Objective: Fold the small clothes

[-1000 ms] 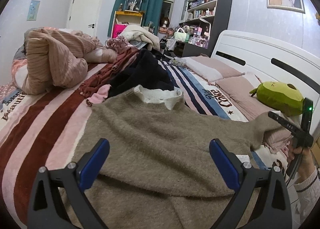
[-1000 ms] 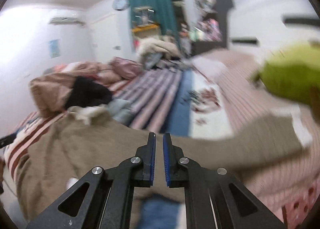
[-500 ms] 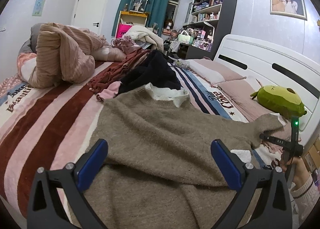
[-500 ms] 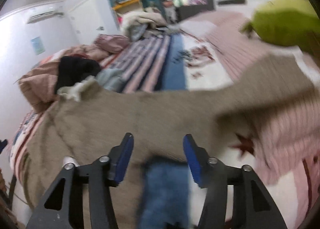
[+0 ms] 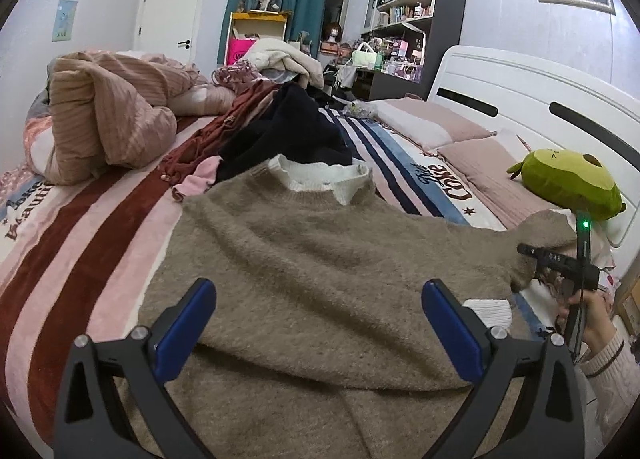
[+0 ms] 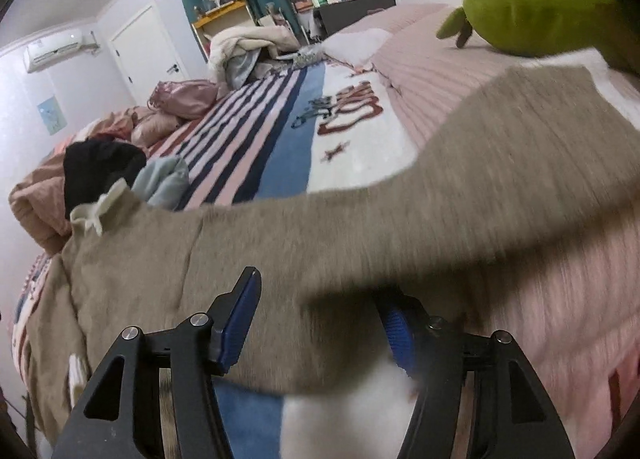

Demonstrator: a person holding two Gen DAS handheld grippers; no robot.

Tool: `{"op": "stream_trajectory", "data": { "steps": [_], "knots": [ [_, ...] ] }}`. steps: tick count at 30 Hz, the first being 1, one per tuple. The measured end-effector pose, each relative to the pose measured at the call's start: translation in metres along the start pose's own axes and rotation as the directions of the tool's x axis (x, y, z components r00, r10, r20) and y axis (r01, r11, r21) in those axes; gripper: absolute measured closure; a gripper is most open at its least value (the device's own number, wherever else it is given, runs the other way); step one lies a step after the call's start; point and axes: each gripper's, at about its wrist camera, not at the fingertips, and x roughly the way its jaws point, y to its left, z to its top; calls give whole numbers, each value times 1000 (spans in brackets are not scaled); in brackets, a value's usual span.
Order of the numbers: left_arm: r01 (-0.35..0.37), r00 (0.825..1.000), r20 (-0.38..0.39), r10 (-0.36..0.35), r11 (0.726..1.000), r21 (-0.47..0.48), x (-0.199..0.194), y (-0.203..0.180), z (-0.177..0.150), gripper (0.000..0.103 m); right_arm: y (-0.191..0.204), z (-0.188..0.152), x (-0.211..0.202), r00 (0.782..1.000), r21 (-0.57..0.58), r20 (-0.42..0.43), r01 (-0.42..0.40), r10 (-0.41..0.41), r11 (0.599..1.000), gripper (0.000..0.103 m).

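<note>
sweater [image 5: 320, 259]: fuzzy matt knit | blanket [image 5: 80, 243]: soft fleece | headboard [image 5: 520, 99]: smooth, glossy white

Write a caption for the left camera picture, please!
Open left gripper over a brown sweater spread on the striped bed.

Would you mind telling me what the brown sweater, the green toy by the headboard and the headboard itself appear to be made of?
Brown sweater: a fuzzy knit, probably wool or acrylic; the surface looks brushed and matte, with a white ribbed collar. Green toy: soft plush fabric, rounded and stuffed-looking. Headboard: hard, smooth and white with cut slots, likely painted wood or board, though the pictures cannot settle which.
</note>
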Motion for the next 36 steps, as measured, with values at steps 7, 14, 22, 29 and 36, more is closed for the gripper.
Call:
{"op": "stream_trajectory", "data": {
  "steps": [7, 14, 22, 29, 36],
  "knots": [
    [-5, 1000, 3, 5, 1000, 14, 2, -2, 2, 1, 16, 15, -10, 994, -51, 101, 54, -49, 997, 99],
    [3, 999, 35, -4, 1000, 10, -13, 5, -2, 1, 61, 28, -45, 983, -143, 177, -15, 41, 990, 99],
    [11, 997, 76, -11, 1000, 1, -39, 21, -11, 1, 153, 24, -64, 965, -328, 158, -148, 208, 933, 99],
    [9, 995, 96, -8, 1000, -17, -57, 37, -20, 1, 230, -12, -51, 949, -464, 9, -276, 317, 841, 99],
    [6, 994, 109, -2, 999, -38, -68, 52, -25, 1, 291, -76, -24, 920, -596, -218, -390, 325, 702, 98]
  ]
}}
